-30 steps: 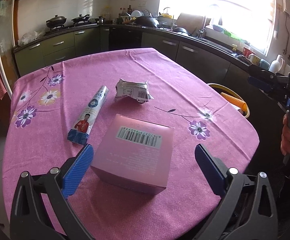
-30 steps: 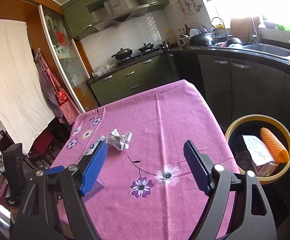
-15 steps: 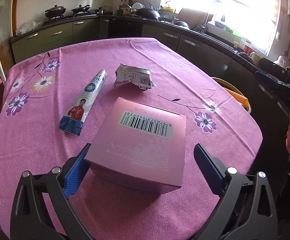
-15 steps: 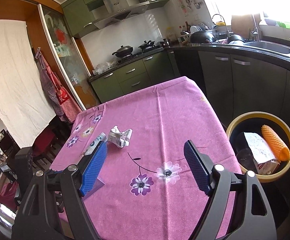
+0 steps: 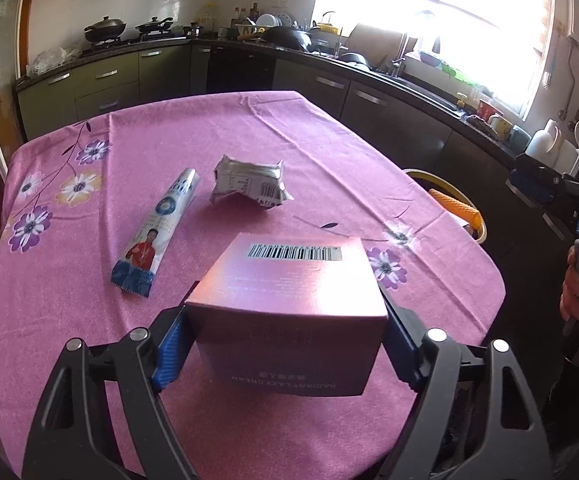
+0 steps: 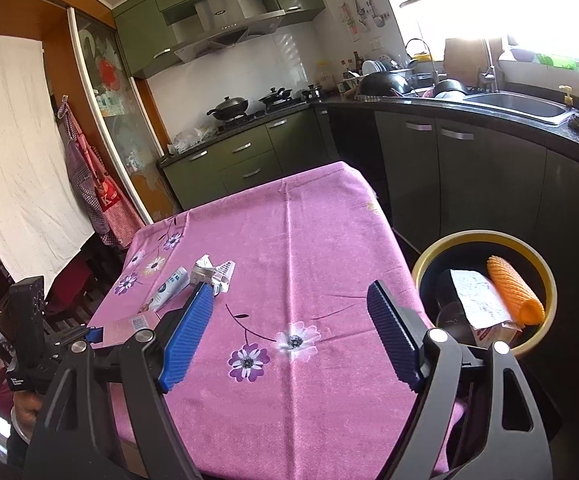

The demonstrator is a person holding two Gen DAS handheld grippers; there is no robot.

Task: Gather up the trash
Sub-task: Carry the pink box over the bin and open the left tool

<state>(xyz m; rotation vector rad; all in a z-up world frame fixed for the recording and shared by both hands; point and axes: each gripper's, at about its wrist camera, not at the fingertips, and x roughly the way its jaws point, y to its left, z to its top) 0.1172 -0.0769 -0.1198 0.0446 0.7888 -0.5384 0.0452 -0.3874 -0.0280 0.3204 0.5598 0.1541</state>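
Note:
My left gripper (image 5: 285, 344) is shut on a pink box (image 5: 289, 304) with a barcode on top, held just above the purple flowered tablecloth (image 5: 249, 128). A flattened toothpaste tube (image 5: 155, 230) and a crumpled silver carton (image 5: 247, 180) lie on the table beyond it. My right gripper (image 6: 289, 336) is open and empty over the table's right side. The yellow-rimmed trash bin (image 6: 545, 280) stands on the floor right of the table, holding an orange foam net (image 6: 513, 290) and a carton. The box (image 6: 129, 326), tube (image 6: 169, 286) and carton (image 6: 213, 274) also show in the right wrist view.
Dark kitchen cabinets and a counter with a sink (image 6: 517, 104) run along the far and right sides. A stove with pots (image 5: 125, 30) is at the back left. The bin's rim (image 5: 437, 178) shows past the table's right edge. An apron (image 6: 97, 184) hangs at the left.
My left gripper moved forward around the pink box and closed on it; the box now sits between the pads and looks lifted. My right gripper stayed open and shifted only slightly.

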